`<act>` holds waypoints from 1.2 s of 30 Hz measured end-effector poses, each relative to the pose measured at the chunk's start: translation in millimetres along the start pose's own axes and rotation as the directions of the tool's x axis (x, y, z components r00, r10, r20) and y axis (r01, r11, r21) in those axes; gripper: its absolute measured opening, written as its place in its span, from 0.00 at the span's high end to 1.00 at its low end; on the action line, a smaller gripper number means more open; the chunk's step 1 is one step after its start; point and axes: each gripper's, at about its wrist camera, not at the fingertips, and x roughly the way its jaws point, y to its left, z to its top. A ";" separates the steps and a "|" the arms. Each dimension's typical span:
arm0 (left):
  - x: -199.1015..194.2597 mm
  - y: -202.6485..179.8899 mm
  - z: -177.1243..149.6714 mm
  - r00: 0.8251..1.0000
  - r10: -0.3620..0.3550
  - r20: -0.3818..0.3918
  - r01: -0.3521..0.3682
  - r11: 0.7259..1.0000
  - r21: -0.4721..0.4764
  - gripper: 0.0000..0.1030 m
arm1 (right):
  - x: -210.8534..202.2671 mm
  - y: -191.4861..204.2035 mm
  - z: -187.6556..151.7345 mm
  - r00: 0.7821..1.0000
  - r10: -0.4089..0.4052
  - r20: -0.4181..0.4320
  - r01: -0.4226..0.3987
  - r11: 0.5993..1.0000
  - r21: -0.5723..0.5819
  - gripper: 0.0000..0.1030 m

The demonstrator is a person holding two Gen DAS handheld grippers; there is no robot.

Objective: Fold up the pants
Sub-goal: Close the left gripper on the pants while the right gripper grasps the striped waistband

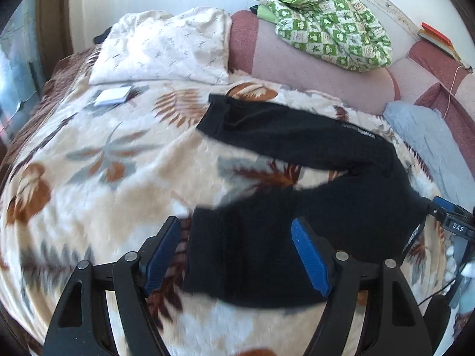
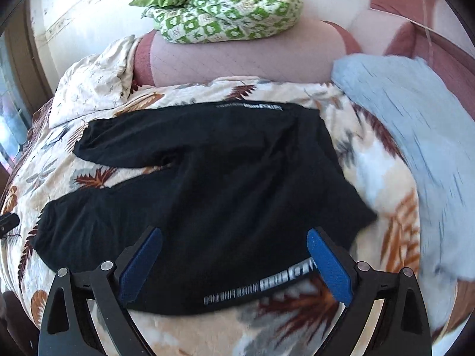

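Black pants (image 1: 297, 154) lie spread on a leaf-patterned blanket (image 1: 112, 154), with the two legs splayed apart in a V. In the left wrist view my left gripper (image 1: 236, 221) hovers open above the near leg's end, its blue pads (image 1: 164, 255) clear of the cloth. In the right wrist view the pants (image 2: 207, 178) fill the middle, with the lettered waistband (image 2: 267, 284) closest to me. My right gripper (image 2: 234, 233) stands open over the waist part and holds nothing. The right gripper (image 1: 454, 222) also shows at the right edge of the left wrist view.
A white pillow (image 1: 166, 44) and a small flat pale box (image 1: 112, 95) lie at the far left. A green checked duvet (image 1: 326, 20) sits on the pink backrest (image 1: 311, 68). A light blue cloth (image 2: 415, 136) lies right of the pants. Books (image 1: 439, 40) rest at the far right.
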 end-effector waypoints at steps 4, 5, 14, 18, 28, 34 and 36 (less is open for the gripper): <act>37.8 5.9 61.8 1.000 -0.029 0.013 0.028 0.999 0.042 0.26 | 26.9 -0.8 49.0 0.998 0.054 0.012 -0.053 0.996 -0.075 0.03; 49.4 7.8 75.2 0.999 -0.039 0.006 0.039 0.998 0.045 0.26 | 33.7 -0.5 61.1 0.998 0.057 0.014 -0.056 0.994 -0.091 0.04; 165.7 37.1 158.5 0.989 -0.117 -0.091 0.116 0.993 -0.017 0.26 | 148.2 -19.9 174.2 0.982 0.131 -0.134 -0.147 0.982 -0.120 0.12; 196.5 50.3 173.7 0.984 -0.141 -0.110 0.133 0.988 -0.075 0.26 | 195.5 -21.7 199.7 0.975 0.134 -0.180 -0.158 0.979 -0.127 0.14; 246.0 35.1 188.9 0.967 -0.178 -0.184 0.183 0.983 0.009 0.26 | 266.1 -22.0 201.8 0.926 0.204 -0.318 -0.259 0.955 -0.142 0.14; 252.7 23.6 192.2 0.975 -0.135 -0.175 0.148 0.987 0.063 0.86 | 262.7 -18.0 192.5 0.935 0.203 -0.292 -0.269 0.941 -0.206 0.20; 251.7 19.5 189.8 0.977 -0.122 -0.177 0.139 0.987 0.085 0.89 | 255.5 -18.6 191.2 0.933 0.229 -0.279 -0.290 0.936 -0.199 0.66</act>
